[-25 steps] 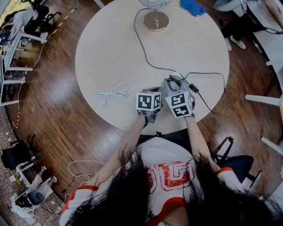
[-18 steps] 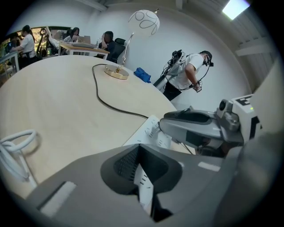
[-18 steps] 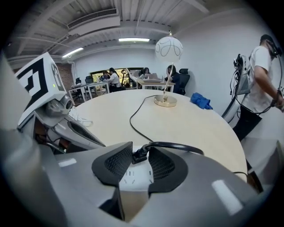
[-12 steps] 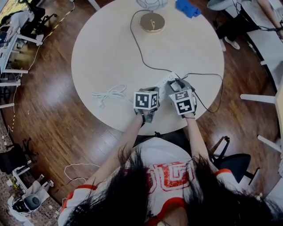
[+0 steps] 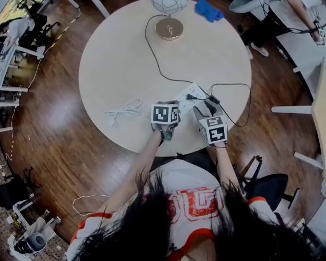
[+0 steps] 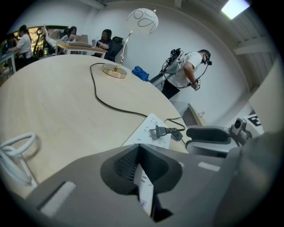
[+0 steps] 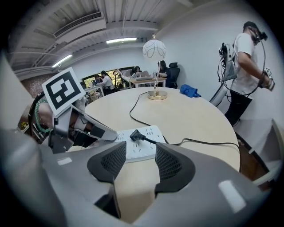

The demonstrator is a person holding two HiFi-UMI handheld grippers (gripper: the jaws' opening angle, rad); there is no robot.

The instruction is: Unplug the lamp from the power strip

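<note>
Item: my left gripper (image 6: 142, 177) was clamped on the power strip (image 7: 138, 148); my right gripper (image 7: 140, 162), jaws opening, held nothing, the lamp plug (image 7: 135, 135) lying loose on the strip

Lamp shade (image 5: 170, 4): cut off by top edge in head view. Blue thing (image 5: 209, 10): too small to tell what. Strip (image 5: 183, 96): near end hidden under left gripper (image 5: 174, 104), pinched out of sight between its jaws. White cable (image 5: 125, 108): cut off at left edge in left gripper view; cannot tell if it joins strip. Person (image 5: 262, 31): cut off by top right corner. People at far desks (image 7: 106, 80): too small.
</note>
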